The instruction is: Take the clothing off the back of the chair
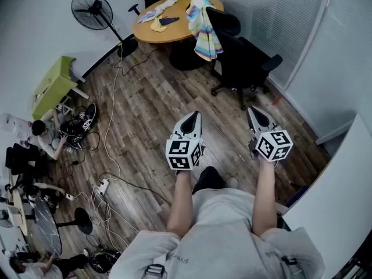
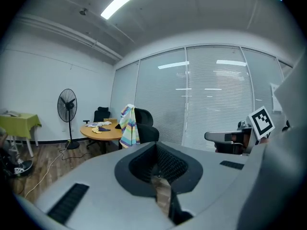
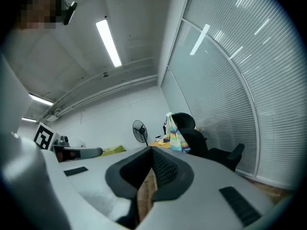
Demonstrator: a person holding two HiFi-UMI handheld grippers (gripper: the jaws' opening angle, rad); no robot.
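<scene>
The left gripper (image 1: 193, 116) and right gripper (image 1: 254, 110) are pressed together, empty; the clothing (image 1: 204, 34) is draped over the far chair (image 1: 244, 60). If tugged sideways, the chair may be rolled or the clothing snagged

Dim, cool indoor light; ceiling tubes (image 2: 128, 0) glare; heavy fisheye, dark vignetted corners.

A standing fan (image 1: 93, 9) is seen upper left, a round wooden bench (image 1: 174, 32) top centre, and cables (image 1: 113, 97) strewn across the floor (image 1: 157, 109).
</scene>
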